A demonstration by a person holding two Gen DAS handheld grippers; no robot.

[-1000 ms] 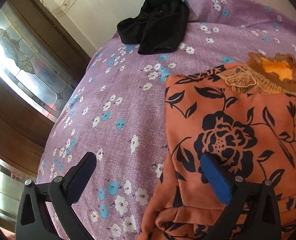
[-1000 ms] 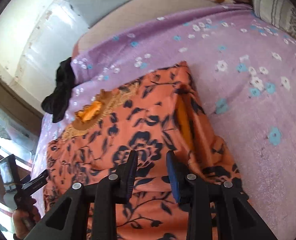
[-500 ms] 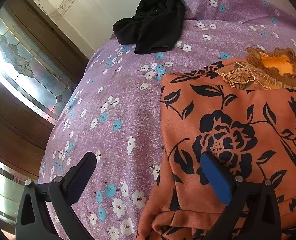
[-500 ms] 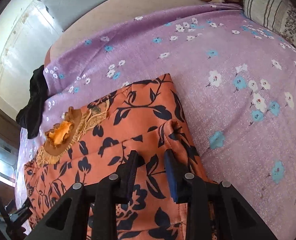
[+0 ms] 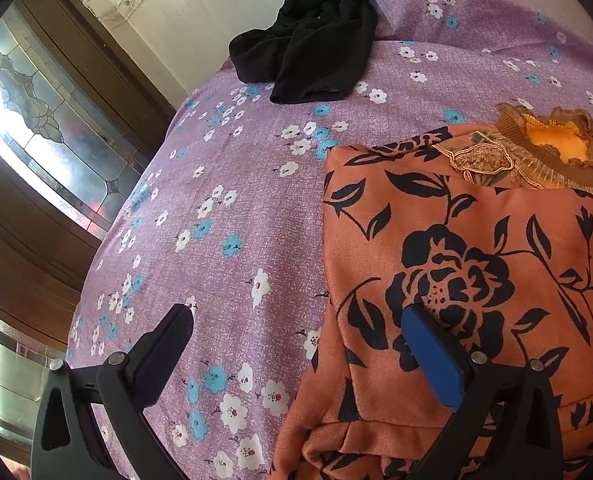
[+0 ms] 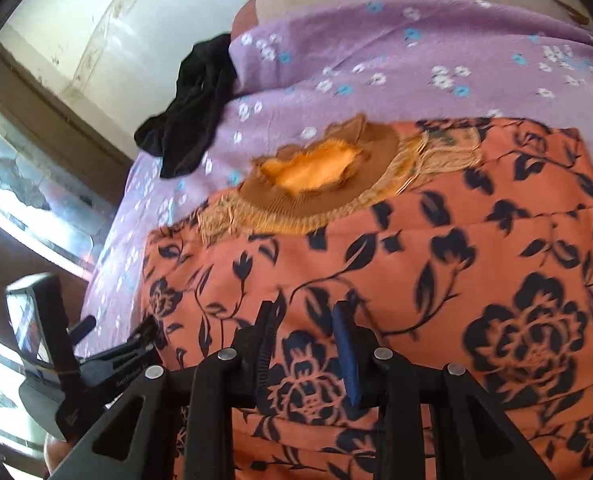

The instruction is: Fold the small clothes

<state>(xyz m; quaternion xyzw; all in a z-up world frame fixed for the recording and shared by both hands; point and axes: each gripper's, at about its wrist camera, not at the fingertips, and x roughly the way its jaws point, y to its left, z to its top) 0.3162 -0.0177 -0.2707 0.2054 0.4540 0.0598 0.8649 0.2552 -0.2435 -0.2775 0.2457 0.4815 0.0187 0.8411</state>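
right tool (image 6: 306,344) swung left over orange dress (image 6: 436,280) (narrow gap, empty); left tool (image 5: 296,344) spread.

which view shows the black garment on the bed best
The left wrist view. There the black garment is sharp, with its folds and hem plain against the purple floral bedsheet. In the right wrist view it is smaller, motion-blurred, off to the left by the bed's edge.

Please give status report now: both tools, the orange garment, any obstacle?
Left tool open, straddling garment's left edge. Right tool open, narrow gap, above orange floral garment. Garment flat on the purple bedsheet, sides folded in. Black cloth far off, not blocking.
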